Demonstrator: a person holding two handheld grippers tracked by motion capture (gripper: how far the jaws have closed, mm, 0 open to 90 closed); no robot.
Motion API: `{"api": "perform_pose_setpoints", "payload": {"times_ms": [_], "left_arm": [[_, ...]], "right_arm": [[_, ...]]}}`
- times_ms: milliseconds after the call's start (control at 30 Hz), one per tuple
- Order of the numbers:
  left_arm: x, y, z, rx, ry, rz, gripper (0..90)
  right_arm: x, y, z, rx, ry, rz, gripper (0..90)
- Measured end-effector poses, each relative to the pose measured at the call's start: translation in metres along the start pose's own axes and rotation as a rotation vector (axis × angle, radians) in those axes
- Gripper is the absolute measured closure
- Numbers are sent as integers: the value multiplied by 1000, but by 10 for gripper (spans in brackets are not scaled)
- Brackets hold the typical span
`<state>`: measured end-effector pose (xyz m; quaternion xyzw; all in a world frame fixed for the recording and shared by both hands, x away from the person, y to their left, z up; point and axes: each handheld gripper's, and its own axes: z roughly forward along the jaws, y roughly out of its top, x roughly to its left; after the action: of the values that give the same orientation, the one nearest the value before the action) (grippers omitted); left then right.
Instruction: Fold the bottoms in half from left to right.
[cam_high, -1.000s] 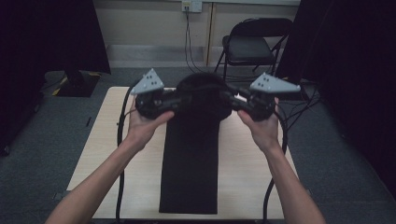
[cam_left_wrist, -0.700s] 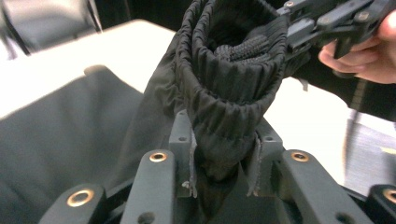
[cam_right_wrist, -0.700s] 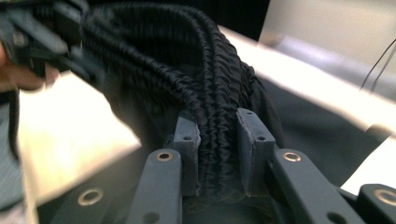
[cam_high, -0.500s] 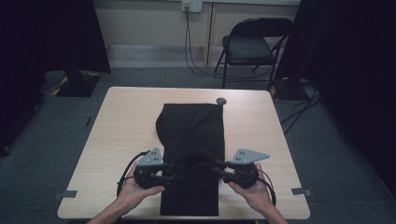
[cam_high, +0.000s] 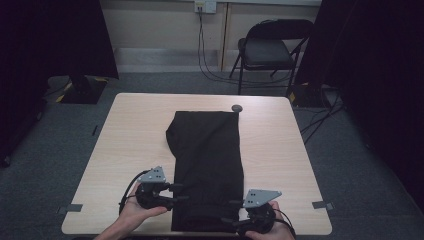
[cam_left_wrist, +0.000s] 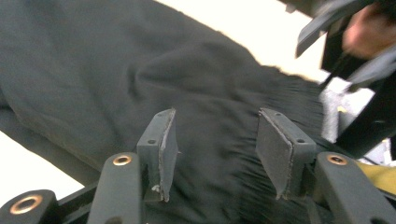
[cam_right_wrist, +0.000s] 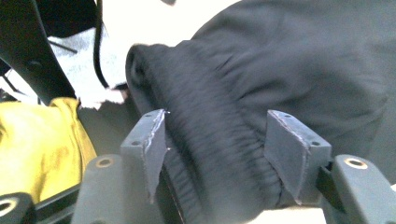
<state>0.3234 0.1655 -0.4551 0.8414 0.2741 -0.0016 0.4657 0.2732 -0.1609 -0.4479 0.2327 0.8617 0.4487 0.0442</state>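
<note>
Two grippers sit at the near end of the black trousers (cam_high: 207, 167), which lie lengthwise along the middle of the worktop (cam_high: 130, 135), waistband toward the person. The left gripper (cam_high: 172, 192) and right gripper (cam_high: 232, 215) have just been opening; each now stands apart, the gathered waistband (cam_right_wrist: 210, 154) between the jaws, pads not pressing. The risk I see: lifting away carelessly could snag the elastic on a pad and drag the cloth askew, rumpling the flat lay.
</note>
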Motion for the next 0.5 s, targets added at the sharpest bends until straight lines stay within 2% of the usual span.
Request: {"api": "perform_pose_setpoints", "payload": {"times_ms": [33,67,100,167,200,233,267,300,367,433,500], "left_arm": [[-2,0,6,35,8,23,476],[-5,0,10,67,16,47,470],[-7,-1,14,95,2,61,471],[-11,-4,20,139,-19,74,472],[-13,-6,22,159,-21,71,472],[-14,-7,23,175,-18,71,470],[-14,-7,22,187,4,79,460],[-14,-8,22,188,29,88,437],[-14,-10,23,209,32,85,414],[-13,-11,23,212,33,63,403],[-13,-10,22,206,37,71,398]], "right_arm": [[-1,2,-2,-20,9,3,389],[-3,4,-3,-46,21,9,435],[-6,6,-2,-59,9,16,525],[-12,9,7,-39,-19,0,646],[-14,10,13,-22,-27,-6,662],[-16,9,21,-3,-35,-8,674],[-17,7,28,30,-29,-24,679],[-16,4,34,64,-48,-52,675],[-14,-6,43,129,-52,-70,679],[-13,-7,46,141,-46,-57,674],[-15,-3,44,146,-52,-49,608]]}}
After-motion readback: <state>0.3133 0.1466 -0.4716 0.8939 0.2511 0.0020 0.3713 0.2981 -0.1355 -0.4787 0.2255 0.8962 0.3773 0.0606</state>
